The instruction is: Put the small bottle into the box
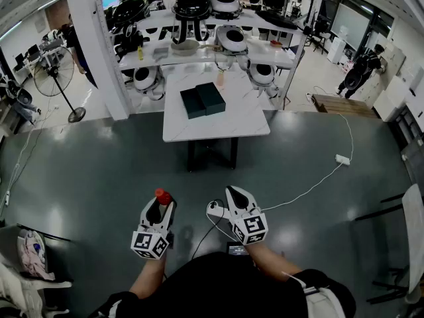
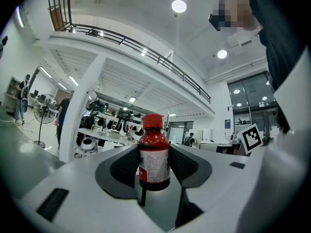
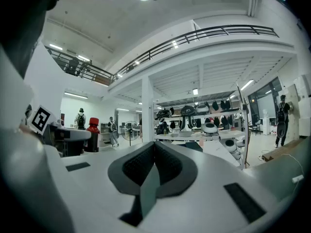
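Observation:
My left gripper [image 1: 161, 207] is shut on a small dark red bottle [image 2: 154, 154] with a red cap [image 1: 162, 195], held upright between the black pads. It hangs over the grey floor, well short of the table. My right gripper [image 1: 232, 197] is beside it, shut and empty, its pads touching in the right gripper view [image 3: 154, 165]. That view also catches the bottle [image 3: 93, 135] to its left. The dark open box [image 1: 203, 100] lies on the white table [image 1: 245, 121] ahead, with its lid laid beside it.
Shelving [image 1: 199, 48] with helmets and gear stands behind the table. A white cable with a power strip [image 1: 342, 159] trails over the floor at right. A standing fan [image 1: 58, 78] is at left, a chair [image 1: 412, 237] at far right. A person [image 1: 361, 68] stands at the back right.

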Tool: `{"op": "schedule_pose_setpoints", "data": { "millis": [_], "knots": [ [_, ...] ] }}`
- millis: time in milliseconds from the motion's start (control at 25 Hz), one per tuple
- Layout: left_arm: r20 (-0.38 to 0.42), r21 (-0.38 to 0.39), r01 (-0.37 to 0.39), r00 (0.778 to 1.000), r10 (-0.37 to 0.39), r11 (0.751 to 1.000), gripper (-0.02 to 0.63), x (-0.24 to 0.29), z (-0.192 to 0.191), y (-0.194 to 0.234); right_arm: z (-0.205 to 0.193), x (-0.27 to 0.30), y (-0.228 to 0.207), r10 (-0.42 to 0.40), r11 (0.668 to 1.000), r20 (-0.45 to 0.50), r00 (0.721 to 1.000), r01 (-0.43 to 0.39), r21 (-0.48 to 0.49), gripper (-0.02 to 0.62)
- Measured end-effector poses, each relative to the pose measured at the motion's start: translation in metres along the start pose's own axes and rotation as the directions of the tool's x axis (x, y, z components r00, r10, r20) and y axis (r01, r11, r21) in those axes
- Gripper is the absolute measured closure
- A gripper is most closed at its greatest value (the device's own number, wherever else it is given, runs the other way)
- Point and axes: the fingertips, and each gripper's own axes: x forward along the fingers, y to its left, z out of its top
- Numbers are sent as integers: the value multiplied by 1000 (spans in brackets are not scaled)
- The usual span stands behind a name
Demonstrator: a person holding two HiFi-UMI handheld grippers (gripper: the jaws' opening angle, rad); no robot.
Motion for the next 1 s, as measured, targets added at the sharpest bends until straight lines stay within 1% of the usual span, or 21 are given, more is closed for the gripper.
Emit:
{"op": "schedule_pose_setpoints", "data": {
  "millis": [160,400,600,840,1000],
  "knots": [
    [4,-4,-35,999,35,999,399,-9,-1,2,2,-3,2,-5,1000,6,1000,5,5,563],
    [0,-8,-54,999,54,999,399,-14,-4,1,-5,-14,4,-15,1000,-7,1000,15,11,563],
    [-3,-13,-59,998,59,998,399,-13,-9,-1,4,-22,-4,-24,999,61,998,21,43,563],
    [-1,-10,-74,997,74,997,399,-7,-12,-6,3,-22,-18,-30,999,62,998,29,29,563],
    [1,-17,-86,996,86,996,399,0,-12,-9,4,-23,-26,-22,999,69,997,20,36,563]
  ]
}}
